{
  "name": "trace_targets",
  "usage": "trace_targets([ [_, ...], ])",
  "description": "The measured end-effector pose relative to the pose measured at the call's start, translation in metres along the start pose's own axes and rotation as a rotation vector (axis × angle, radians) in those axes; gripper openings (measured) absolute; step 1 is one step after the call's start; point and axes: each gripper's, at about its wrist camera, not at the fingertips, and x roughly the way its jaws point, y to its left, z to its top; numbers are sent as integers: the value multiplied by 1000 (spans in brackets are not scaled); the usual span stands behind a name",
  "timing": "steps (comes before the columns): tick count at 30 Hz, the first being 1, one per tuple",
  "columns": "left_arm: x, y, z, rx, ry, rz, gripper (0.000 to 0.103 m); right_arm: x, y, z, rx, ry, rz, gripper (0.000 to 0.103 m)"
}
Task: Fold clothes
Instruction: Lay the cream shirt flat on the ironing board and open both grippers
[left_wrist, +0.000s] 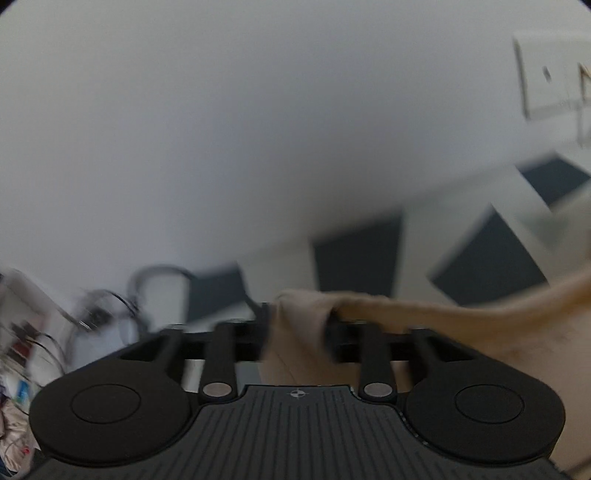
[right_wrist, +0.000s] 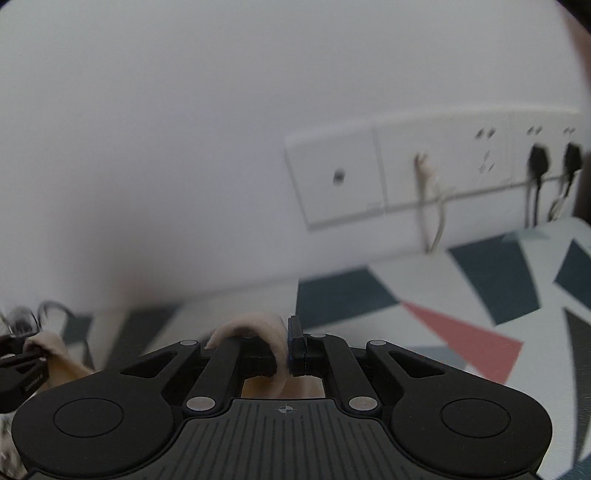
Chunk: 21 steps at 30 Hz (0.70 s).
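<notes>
The soft beige knit garment (left_wrist: 424, 325) hangs between the two grippers, lifted above the counter. In the left wrist view a bunched fold of it rises at the 6 o'clock centre, pinched in the left gripper (left_wrist: 297, 325), whose black plastic fingers are drawn narrow on the cloth; from there the fabric stretches in a taut, slightly fuzzy band toward 3 o'clock and widens into a smooth sheet at 4 o'clock.

In the right wrist view a curled, felt-like edge of the same garment (right_wrist: 258, 328) arches over the inner finger of the right gripper (right_wrist: 282, 347), and the fingers are closed tight on it, a blue-edged pad pressed against the cloth. More beige fabric shows below, between the black linkage bars. At 9 o'clock the left gripper (right_wrist: 26, 354) appears again, blurred, with cloth bunched in its tip.

Beneath lies the counter (right_wrist: 461, 295), covered in a smooth surface printed with angular shapes: dark teal quadrilaterals, a coral pink triangle, pale grey and white. Behind it, a plain matte white wall (right_wrist: 166, 129) fills the upper half. At 2 o'clock a row of white rectangular plastic socket plates (right_wrist: 406, 173) is fixed to it, with a pale cable (right_wrist: 424, 206) and two black plugs (right_wrist: 539, 158) in them. Tangled dark cables (left_wrist: 110, 306) sit blurred at 8 o'clock in the left wrist view.
</notes>
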Motion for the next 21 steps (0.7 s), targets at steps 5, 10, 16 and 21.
trace_targets([
  [5, -29, 16, -3, 11, -25, -119, 70, 29, -5, -9, -32, 87, -91, 37],
  [10, -64, 56, -6, -88, -28, -312, 73, 3, -14, -4, 38, 99, -80, 57],
  [16, -104, 75, -75, -118, 3, -479, 76, -64, -21, -24, 105, 70, -52, 65],
  [21, -135, 61, -140, -55, 14, -583, 76, -119, -28, -53, 248, 95, -60, 68],
])
